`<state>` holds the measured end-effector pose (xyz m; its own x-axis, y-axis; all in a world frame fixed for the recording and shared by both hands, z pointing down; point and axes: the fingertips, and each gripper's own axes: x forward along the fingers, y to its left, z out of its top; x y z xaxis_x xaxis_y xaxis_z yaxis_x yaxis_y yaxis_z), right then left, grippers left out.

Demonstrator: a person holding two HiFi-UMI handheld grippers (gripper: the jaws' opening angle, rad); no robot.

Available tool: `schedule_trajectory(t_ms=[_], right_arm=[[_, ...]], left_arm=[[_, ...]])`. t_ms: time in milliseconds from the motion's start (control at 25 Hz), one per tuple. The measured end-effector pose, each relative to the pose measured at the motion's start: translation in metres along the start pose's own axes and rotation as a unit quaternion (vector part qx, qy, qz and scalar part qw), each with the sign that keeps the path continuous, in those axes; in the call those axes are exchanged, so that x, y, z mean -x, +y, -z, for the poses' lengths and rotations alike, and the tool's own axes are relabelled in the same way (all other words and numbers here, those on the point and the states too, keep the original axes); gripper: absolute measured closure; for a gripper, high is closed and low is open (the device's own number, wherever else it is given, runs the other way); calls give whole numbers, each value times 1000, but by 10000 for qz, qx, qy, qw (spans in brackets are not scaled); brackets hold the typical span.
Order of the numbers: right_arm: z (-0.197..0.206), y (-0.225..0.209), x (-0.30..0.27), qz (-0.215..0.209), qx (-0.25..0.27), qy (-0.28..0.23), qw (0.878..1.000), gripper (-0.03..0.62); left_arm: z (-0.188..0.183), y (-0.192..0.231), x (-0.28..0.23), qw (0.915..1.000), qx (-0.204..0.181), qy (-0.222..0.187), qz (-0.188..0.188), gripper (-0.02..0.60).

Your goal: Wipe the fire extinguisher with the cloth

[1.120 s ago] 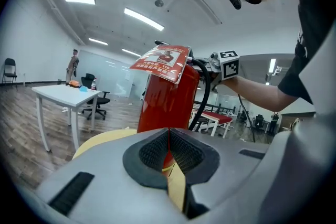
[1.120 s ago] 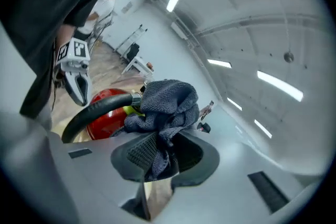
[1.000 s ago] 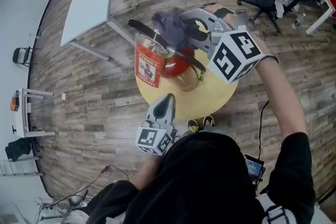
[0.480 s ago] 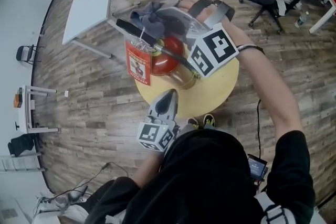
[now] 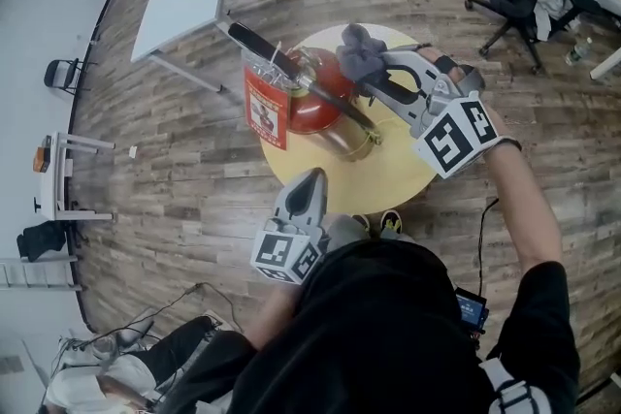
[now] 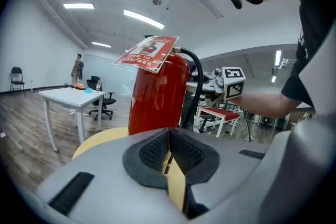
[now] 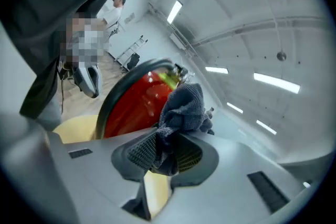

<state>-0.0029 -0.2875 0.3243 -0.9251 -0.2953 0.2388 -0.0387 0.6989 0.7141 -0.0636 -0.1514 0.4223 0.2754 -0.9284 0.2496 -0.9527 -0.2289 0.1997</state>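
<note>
The fire extinguisher (image 5: 312,108) stands on the round yellow table (image 5: 393,177) in the middle of the head view, its red body under a black hose (image 5: 335,99), with a red printed tag (image 5: 264,112) hanging on its left side.

The right gripper (image 5: 374,76) reaches in from the right of the frame, its jaws clamped on the grey cloth (image 5: 356,49). In the right gripper view the cloth (image 7: 181,107) is bunched between the two pads and bulges out past them, in front of the red body (image 7: 135,107). Whether the cloth presses on the metal cannot be told.

Half a second ago the cloth sat over the upper left of the extinguisher's top, and the gripper's marker cube covered the body's right side. Now the cloth is at the body's upper right, and the cube has drawn off to the right, over the table's edge, leaving the red body in full sight.

The left gripper (image 5: 309,189) has kept its place at the lower middle of the frame, near the table's near edge and apart from the extinguisher. In the left gripper view its jaws (image 6: 169,140) are closed pad to pad with nothing between them, and the extinguisher (image 6: 157,93) stands upright ahead of them.

A white table (image 5: 186,3) stands at the upper left.
</note>
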Motion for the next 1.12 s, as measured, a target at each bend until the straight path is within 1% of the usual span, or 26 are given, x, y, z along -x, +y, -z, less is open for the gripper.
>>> schedule_trajectory(t_ms=[40,120,240,360,440,560,680,840,920,960,1040,1080,1120], right_arm=[[14,14,-4,-211,-147,145,9996,511],[44,49,-16,-633,-274,457,9966,511],[78,91,-30,-987,-707,753,9897,511],[104,127,-38,-1303,-1008,1086,9803,514],[117,142,-39,-1384,-1171,1214,9759,521],[122,148,-37,-1298,-1397,1261,9735,528],[127,156,-38,-1395,-1385,1334,9714,528],[136,156,-47,-1555,-1464,1309,9681,528],[140,153,-53,-1636,-1336,1389,9675,528],[142,153,-56,-1686,-1118,1459,9684,528],[139,147,-58,-1709,-520,1519,9721,528],[133,138,-58,-1601,-295,1438,9761,528],[121,123,-57,-1378,-167,1268,9822,526]], left_arm=[[0,0,2,10000,6,4,-29,557],[2,2,5,10000,33,9,-72,557],[8,6,8,9999,87,50,-115,557],[10,10,13,9998,109,96,-164,558],[11,13,17,9997,130,100,-204,557],[15,19,23,9995,140,130,-261,557],[18,23,27,9993,130,160,-302,557],[16,22,28,9993,135,90,-332,558],[15,19,29,9993,140,59,-330,557],[14,18,30,9994,137,51,-329,557],[13,17,32,9993,131,28,-338,558],[12,17,33,9993,130,11,-348,557],[11,18,34,9993,129,-4,-359,557]])
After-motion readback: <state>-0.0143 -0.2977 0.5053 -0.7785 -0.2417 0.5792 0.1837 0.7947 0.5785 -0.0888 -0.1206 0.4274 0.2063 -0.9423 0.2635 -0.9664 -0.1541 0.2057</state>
